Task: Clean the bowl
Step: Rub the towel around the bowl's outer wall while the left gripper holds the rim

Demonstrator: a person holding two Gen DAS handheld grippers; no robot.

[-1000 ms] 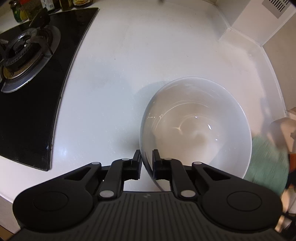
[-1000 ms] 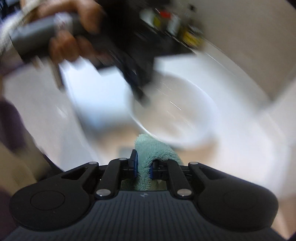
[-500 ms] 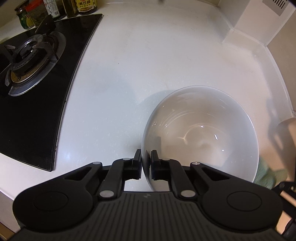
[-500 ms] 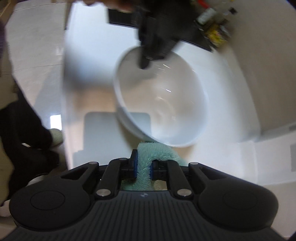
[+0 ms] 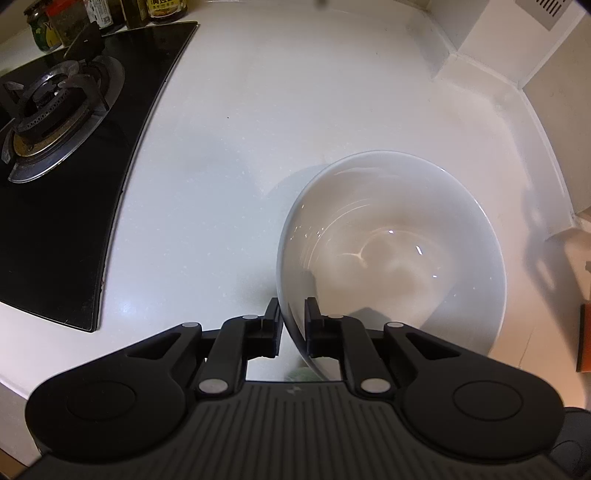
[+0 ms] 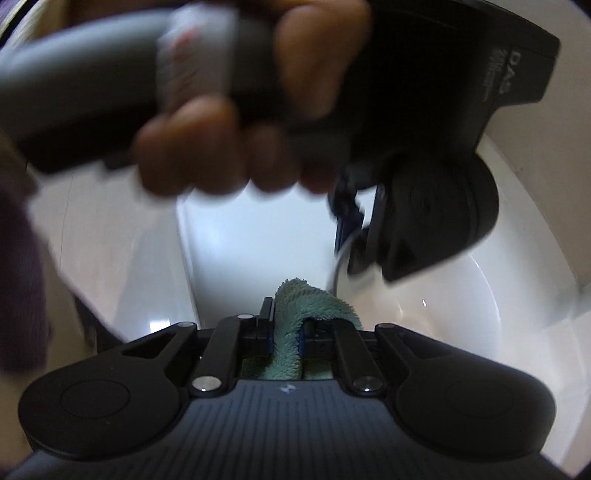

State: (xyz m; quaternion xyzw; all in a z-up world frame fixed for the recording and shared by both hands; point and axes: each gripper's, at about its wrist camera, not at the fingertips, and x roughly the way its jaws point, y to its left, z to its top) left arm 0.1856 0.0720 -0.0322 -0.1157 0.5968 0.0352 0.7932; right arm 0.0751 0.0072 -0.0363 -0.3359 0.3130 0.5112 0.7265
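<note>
A white bowl (image 5: 388,240) stands on the white counter (image 5: 258,147). My left gripper (image 5: 292,308) straddles its near rim, one finger outside and one inside. Its jaws are opening, and a gap shows between the inner pad and the wall. In the right wrist view, my right gripper (image 6: 286,308) is shut on a folded teal cloth (image 6: 314,299), close to the bowl (image 6: 443,306) and just outside its rim. Above it, a blurred hand (image 6: 229,147) holds the left gripper (image 6: 347,221) at the rim.
A black gas hob (image 5: 55,110) with a burner fills the left of the counter, with jars and bottles (image 5: 92,18) behind it. A raised white ledge and wall corner (image 5: 517,74) close off the right. An orange object (image 5: 585,336) shows at the right edge.
The left jaws narrowed on the bowl rim, then widened. The right gripper swung with the cloth from beside the bowl to under the left hand. The cloth left the right side of the left view.
</note>
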